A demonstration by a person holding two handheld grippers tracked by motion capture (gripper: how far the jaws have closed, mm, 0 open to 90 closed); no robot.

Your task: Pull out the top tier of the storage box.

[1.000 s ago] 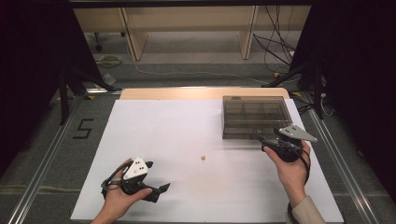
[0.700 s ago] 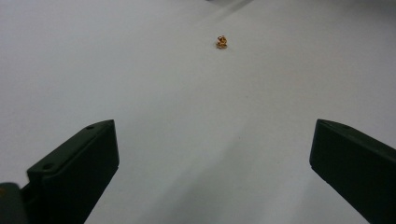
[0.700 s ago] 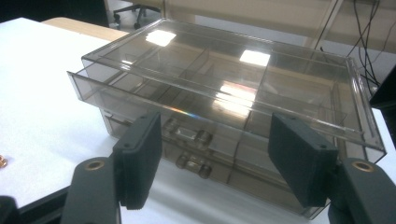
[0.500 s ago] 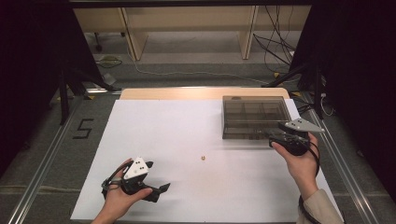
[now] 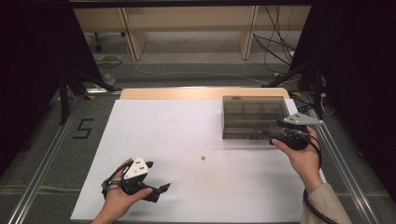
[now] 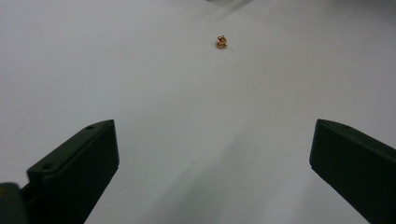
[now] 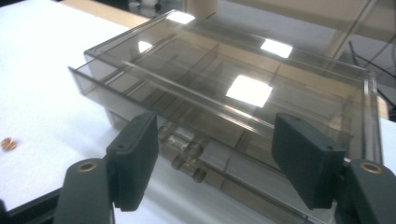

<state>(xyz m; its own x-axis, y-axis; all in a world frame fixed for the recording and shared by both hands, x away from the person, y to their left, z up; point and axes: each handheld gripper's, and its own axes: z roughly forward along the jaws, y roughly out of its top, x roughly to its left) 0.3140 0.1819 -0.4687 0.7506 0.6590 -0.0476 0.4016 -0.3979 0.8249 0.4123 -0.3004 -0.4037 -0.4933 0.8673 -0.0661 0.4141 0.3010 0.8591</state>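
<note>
A smoky transparent compartment box (image 5: 254, 116) with its lid down stands at the back right of the white table. My right gripper (image 5: 274, 136) is at the box's near right edge, pointing at it. In the right gripper view the box (image 7: 224, 88) and its front clasp (image 7: 187, 151) lie just beyond the jaws. My right gripper (image 7: 215, 140) is open; its jaws have just been opening a little, and they press on nothing. A tiny gold-coloured piece (image 5: 202, 157) lies alone mid-table. My left gripper (image 5: 162, 189) rests low at the front left, open (image 6: 212, 135), aimed at the piece (image 6: 221, 42).
The white sheet (image 5: 154, 135) covers the table, with a wooden strip (image 5: 177, 93) along its far edge. Metal rails (image 5: 44, 158) run down both sides. Cables trail from both grippers. The gold piece (image 7: 7, 143) lies far left of the right jaws.
My right hand has moved back and to the right, rising slightly, up to the box's near right edge. The left hand and the gold piece have stayed put.
</note>
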